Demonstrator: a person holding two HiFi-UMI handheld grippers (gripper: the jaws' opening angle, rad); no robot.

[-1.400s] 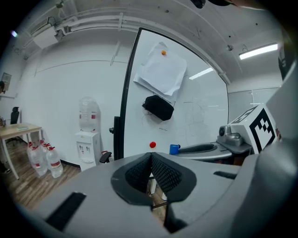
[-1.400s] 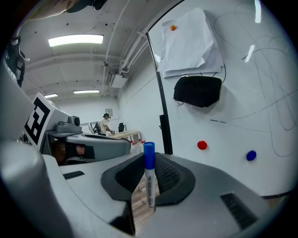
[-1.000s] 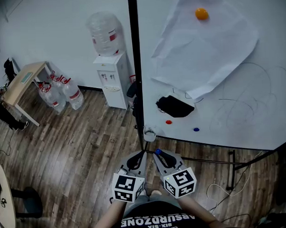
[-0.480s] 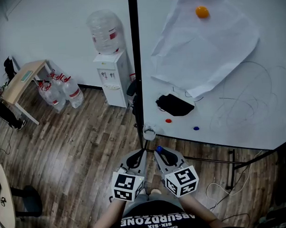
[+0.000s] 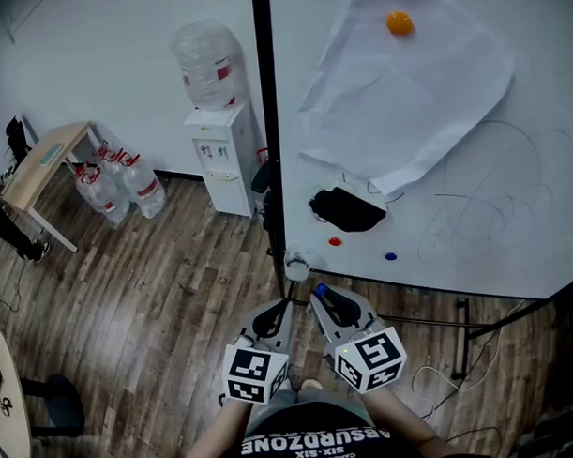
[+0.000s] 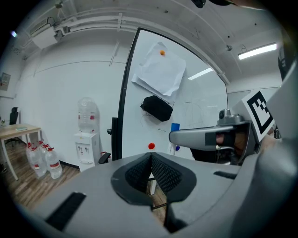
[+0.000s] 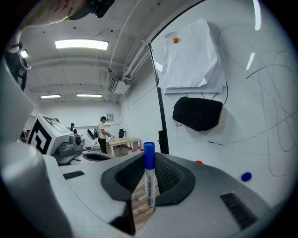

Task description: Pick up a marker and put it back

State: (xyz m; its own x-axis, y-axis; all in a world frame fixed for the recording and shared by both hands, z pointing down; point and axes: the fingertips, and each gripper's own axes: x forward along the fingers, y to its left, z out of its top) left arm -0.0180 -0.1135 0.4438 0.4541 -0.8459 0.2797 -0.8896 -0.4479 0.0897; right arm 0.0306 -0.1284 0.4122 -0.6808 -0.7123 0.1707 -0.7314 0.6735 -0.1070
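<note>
One blue-capped marker [image 7: 149, 179] stands upright in the right gripper [image 5: 323, 297], whose jaws are closed on its barrel, cap up, probably so it can go back by the whiteboard [image 5: 474, 217]. The left gripper [image 6: 151, 157] waits beside it, jaws together and empty.

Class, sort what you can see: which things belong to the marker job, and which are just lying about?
Job: marker; right claw gripping it.
Lying about: black pouch; paper sheet; water cooler; water bottles; desk; red magnet.
</note>
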